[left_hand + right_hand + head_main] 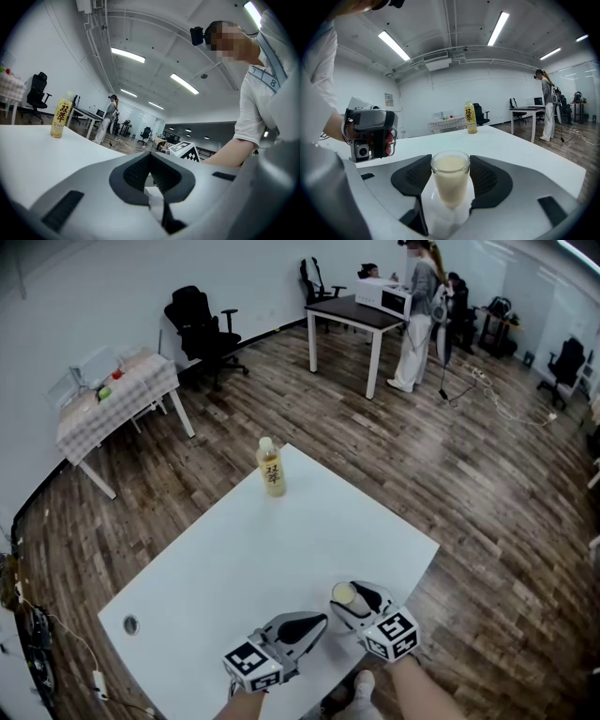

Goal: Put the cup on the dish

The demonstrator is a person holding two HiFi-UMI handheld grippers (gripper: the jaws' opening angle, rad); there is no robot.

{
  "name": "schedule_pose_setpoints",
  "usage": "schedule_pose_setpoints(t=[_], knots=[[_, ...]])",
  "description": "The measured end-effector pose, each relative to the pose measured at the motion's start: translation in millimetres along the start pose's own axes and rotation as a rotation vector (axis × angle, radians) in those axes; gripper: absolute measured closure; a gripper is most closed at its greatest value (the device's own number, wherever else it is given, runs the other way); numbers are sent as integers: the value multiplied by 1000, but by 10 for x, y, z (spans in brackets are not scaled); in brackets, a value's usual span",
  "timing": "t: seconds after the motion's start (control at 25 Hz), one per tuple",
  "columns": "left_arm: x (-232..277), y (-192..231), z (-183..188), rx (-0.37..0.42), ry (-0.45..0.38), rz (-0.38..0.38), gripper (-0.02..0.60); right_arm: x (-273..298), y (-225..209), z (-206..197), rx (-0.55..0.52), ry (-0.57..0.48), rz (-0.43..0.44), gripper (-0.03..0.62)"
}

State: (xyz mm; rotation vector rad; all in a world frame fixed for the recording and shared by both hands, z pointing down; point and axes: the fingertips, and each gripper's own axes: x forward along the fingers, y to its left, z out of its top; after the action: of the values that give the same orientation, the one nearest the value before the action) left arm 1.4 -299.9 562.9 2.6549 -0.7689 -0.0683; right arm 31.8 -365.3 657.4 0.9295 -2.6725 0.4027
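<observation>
A small clear cup (450,180) of milky liquid stands upright between the dark pads of my right gripper (450,159), which is shut on its sides. From the head view the cup (343,593) and right gripper (350,602) hover over the near right part of the white table (244,559). My left gripper (322,621) sits just left of it near the table's front edge, jaws pointing right. In its own view the left gripper (150,155) is shut with nothing in it. No dish shows in any view.
A yellow drink bottle (271,467) stands at the table's far end. A round cable hole (130,624) lies near the left corner. Beyond are a checked-cloth table (117,395), office chairs (199,326), a dark desk (352,313) and a standing person (419,315).
</observation>
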Motion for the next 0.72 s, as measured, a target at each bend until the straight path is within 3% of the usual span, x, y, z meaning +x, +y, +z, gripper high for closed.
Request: schedule_pose_setpoints(t=[0.72], knots=[[18, -9, 29, 10, 4, -10, 581, -5, 36, -39, -5, -4, -16, 321]])
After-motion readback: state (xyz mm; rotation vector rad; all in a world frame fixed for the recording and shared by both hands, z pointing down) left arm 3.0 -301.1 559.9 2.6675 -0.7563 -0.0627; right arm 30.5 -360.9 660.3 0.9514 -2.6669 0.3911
